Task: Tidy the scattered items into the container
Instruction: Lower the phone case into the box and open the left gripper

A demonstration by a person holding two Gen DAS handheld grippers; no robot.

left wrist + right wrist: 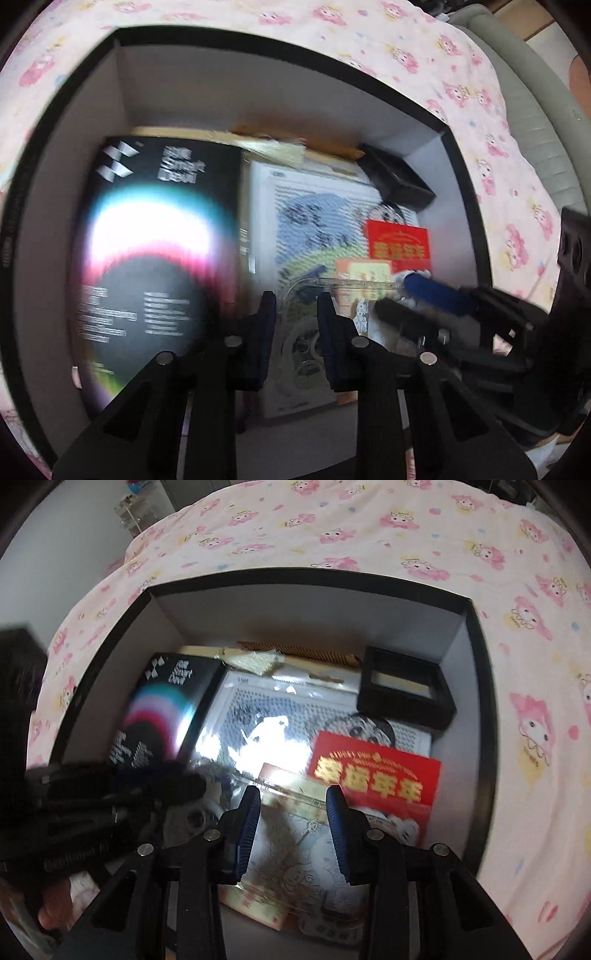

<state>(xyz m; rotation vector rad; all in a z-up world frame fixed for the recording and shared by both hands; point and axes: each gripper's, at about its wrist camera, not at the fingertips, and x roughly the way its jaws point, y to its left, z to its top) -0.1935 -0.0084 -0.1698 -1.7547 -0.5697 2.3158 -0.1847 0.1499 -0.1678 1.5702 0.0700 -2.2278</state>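
A black-rimmed box (258,37) (295,574) with pale inner walls sits on a bed. Inside lie a black product carton (159,258) (166,701), a clear-wrapped picture board (314,206) (266,709), a small black frame case (399,177) (402,686), a red envelope (399,243) (376,779) and a yellowish cartoon card (258,901). My left gripper (295,299) hovers over the board, jaws narrowly apart and empty. My right gripper (293,794) hangs over the card with a clear plastic edge showing between its fingers, not visibly pinched. Each gripper shows blurred in the other's view (417,306) (166,786).
The pink cartoon-print bedsheet (461,92) (332,528) surrounds the box on all sides. A grey padded bed edge (535,122) runs along the far right. A person's hand (51,915) shows at the lower left. Tan strips lie against the box's far wall.
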